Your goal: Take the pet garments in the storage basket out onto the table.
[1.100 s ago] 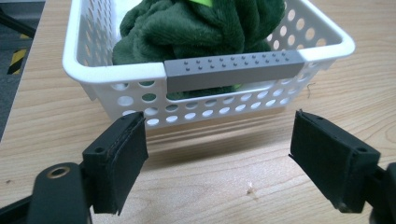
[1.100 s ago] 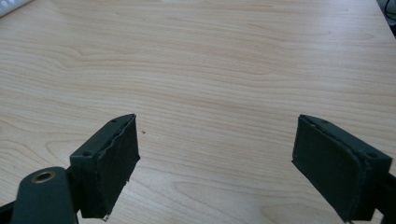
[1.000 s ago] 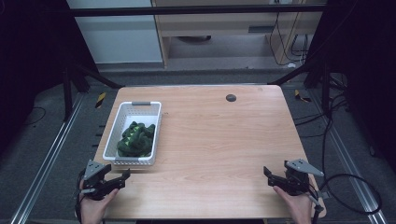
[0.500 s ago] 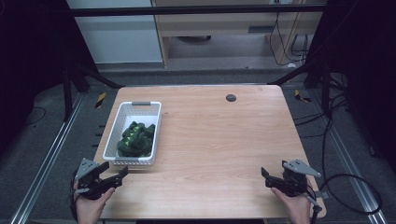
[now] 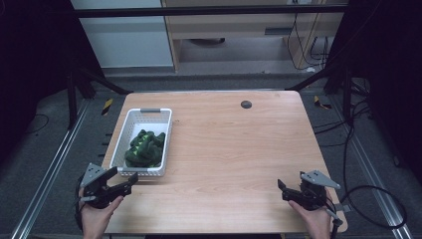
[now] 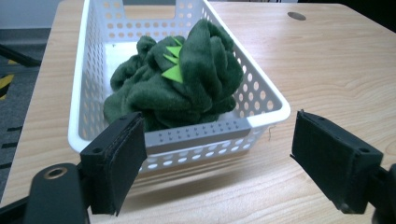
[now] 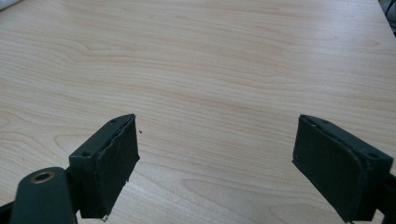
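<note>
A white perforated basket [image 5: 124, 144] [image 6: 261, 88] stands on the left part of the wooden table [image 5: 234, 149]. Inside it lies a heap of dark green plush [image 5: 145, 148] [image 6: 187, 79] with light green felt spikes. My left gripper [image 5: 119, 184] [image 6: 217, 154] is open just in front of the basket's near end, jaws wide apart with nothing between them. My right gripper [image 5: 282, 190] [image 7: 217, 154] is open near the table's front right corner, over bare wood.
A small dark round grommet [image 5: 246, 104] [image 6: 297, 15] sits in the table's far side. Black frame posts and cables stand around the table. A cable trails from the right gripper to the floor [image 5: 378, 199].
The left hand and gripper shifted slightly outward and toward the front edge, then came back toward the basket. The right gripper moved slightly left. Both stay open.
</note>
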A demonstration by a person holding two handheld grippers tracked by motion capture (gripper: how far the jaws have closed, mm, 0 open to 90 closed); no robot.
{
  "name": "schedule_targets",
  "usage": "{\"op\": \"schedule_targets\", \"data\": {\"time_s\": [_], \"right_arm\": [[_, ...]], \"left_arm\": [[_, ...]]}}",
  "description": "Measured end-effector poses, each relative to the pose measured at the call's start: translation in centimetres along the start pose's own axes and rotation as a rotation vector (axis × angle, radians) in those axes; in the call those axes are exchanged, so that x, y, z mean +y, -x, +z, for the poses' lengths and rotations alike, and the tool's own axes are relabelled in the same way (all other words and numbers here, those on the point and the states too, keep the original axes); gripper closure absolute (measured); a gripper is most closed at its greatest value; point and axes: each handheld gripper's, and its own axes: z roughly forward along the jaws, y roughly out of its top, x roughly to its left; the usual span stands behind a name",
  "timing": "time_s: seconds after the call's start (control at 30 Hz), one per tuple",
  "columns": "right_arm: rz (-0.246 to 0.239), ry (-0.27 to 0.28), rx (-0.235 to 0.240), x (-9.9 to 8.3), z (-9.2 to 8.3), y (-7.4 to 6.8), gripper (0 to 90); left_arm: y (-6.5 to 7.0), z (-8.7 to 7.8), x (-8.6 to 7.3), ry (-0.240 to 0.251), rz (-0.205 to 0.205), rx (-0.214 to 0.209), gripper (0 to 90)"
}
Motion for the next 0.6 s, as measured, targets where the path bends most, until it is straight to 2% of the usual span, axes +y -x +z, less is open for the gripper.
{"op": "schedule_targets", "data": {"time_s": [0.17, 0.3, 0.6], "right_arm": [[-0.015, 0.006, -0.008, 0.0, -0.1, 0.1, 14.1], [-0.004, 0.003, -0.007, 0.0, 0.0, 0.1, 14.1], [-0.027, -0.008, -0.011, 0.0, 0.3, -0.3, 14.3]], "left_arm": [[0.2, 0.0, 0.6, 0.006, 0.013, -0.004, 17.2], [0.0, 0.0, 1.1, 0.013, 0.007, 0.0, 17.1], [-0.3, 0.1, 2.5, 0.035, 0.013, -0.004, 16.9]]}}
